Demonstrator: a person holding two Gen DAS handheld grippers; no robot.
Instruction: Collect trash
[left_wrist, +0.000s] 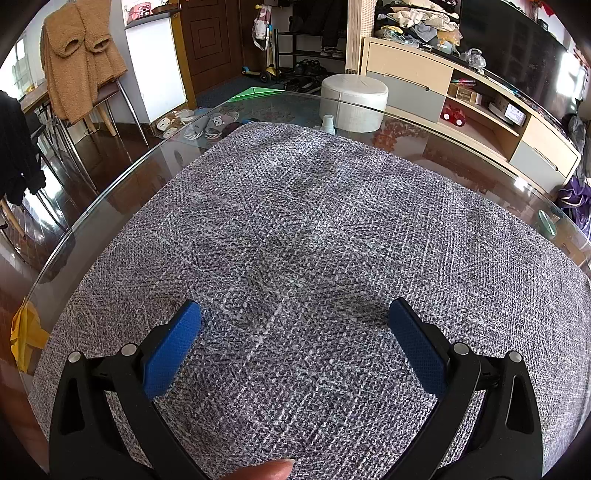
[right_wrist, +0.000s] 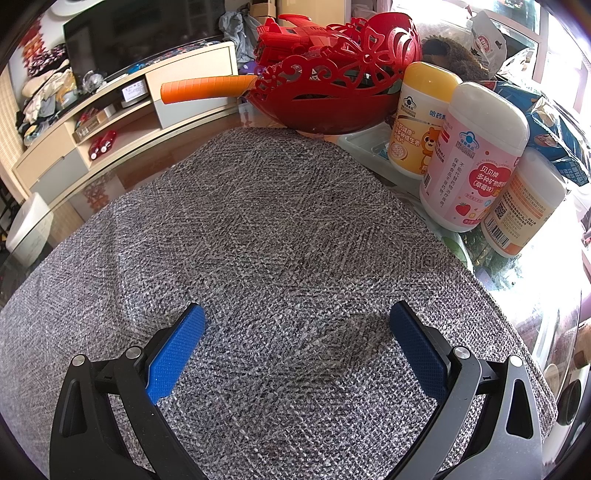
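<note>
My left gripper (left_wrist: 294, 314) is open and empty, its blue pads spread wide just above a grey woven cloth (left_wrist: 314, 229) that covers a round glass table (left_wrist: 122, 173). My right gripper (right_wrist: 297, 315) is open and empty too, over the same grey cloth (right_wrist: 258, 229). No piece of trash lies on the cloth in either view. A small white cap-like object (left_wrist: 328, 123) stands at the cloth's far edge in the left wrist view. A yellow scrap (left_wrist: 26, 332) hangs at the table's left rim.
In the right wrist view a red openwork basket (right_wrist: 332, 85) with an orange handle (right_wrist: 207, 88) stands at the back. Three plastic bottles (right_wrist: 476, 158) stand to the right on the glass. A white stool (left_wrist: 352, 101) and TV cabinet (left_wrist: 461, 107) lie beyond the table.
</note>
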